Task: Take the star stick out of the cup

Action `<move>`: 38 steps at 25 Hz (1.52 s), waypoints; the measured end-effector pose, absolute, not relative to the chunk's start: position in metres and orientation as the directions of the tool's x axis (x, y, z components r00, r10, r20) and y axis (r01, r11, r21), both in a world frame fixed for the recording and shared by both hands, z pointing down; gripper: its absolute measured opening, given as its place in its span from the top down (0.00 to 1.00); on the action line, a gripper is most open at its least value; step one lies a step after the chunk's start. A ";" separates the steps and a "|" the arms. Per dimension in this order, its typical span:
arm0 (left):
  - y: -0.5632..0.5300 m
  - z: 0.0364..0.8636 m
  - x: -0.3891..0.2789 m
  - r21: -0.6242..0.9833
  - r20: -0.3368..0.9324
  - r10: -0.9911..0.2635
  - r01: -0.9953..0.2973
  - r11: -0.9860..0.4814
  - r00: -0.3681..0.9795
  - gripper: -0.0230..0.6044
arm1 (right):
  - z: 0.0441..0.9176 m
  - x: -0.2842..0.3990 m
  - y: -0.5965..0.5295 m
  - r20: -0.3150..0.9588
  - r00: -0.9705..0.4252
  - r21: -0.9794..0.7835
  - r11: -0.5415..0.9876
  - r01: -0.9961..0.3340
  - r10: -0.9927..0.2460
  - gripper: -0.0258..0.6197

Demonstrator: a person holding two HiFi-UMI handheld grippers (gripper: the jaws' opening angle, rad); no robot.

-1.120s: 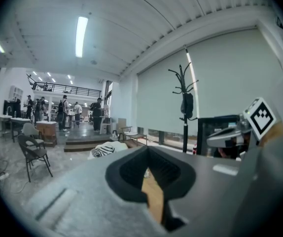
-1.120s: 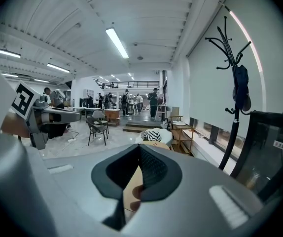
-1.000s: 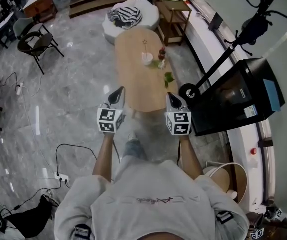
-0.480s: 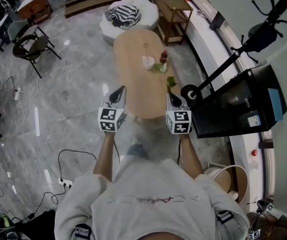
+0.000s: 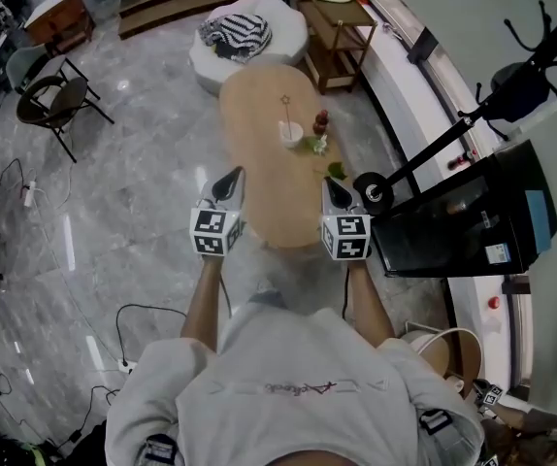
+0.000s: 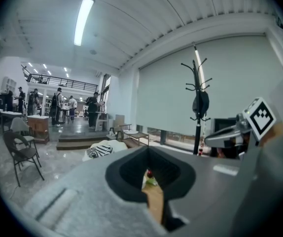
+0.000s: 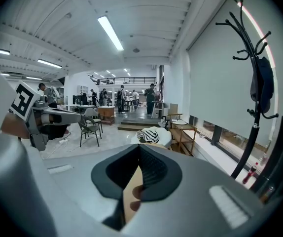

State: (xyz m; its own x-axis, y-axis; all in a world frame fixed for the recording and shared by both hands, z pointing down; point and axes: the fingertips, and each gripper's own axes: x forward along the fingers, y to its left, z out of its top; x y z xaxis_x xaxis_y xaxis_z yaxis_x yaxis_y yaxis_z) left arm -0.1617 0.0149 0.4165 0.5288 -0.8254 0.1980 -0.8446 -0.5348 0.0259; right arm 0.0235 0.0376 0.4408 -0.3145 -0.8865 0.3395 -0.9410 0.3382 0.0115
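Observation:
In the head view a white cup (image 5: 290, 134) stands on the far half of an oval wooden table (image 5: 259, 178). A thin stick topped with a small star (image 5: 284, 99) rises upright out of the cup. My left gripper (image 5: 228, 183) and right gripper (image 5: 333, 191) hang side by side over the table's near end, well short of the cup. Both are shut with nothing in them. In the left gripper view the left gripper (image 6: 149, 154) points along the table top. The right gripper (image 7: 139, 151) in its own view does the same, and neither view shows the cup clearly.
Small red and green items (image 5: 319, 124) lie right of the cup, with a green piece (image 5: 337, 170) nearer me. A black cabinet (image 5: 463, 212) and a coat stand (image 5: 516, 76) stand to the right. A white pouf (image 5: 249, 29), a wooden side table (image 5: 337, 13) and chairs (image 5: 50, 95) stand beyond.
The table and cup have slid lower in the head view as the person steps toward them. Both grippers stay shut and keep their place in the picture.

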 end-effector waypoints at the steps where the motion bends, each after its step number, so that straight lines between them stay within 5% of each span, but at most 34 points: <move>1: 0.009 0.417 -0.164 0.029 0.199 -0.824 -0.844 -0.536 0.530 0.96 | 0.441 0.021 0.031 0.340 -0.312 0.012 0.336 -0.942 -0.887 0.96; 38: -0.076 0.435 -0.139 0.015 0.241 -0.792 -0.818 -0.574 0.561 0.96 | 0.455 0.031 -0.057 0.317 -0.300 -0.018 0.311 -0.950 -0.900 0.96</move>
State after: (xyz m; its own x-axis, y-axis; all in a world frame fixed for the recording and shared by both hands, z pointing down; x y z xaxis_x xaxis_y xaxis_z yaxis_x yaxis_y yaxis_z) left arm -0.1390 -0.0764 0.4351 0.5605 -0.7924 0.2408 -0.8184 -0.5744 0.0147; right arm 0.0308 -0.0569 0.4547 -0.2999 -0.8998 0.3170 -0.9504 0.3105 -0.0176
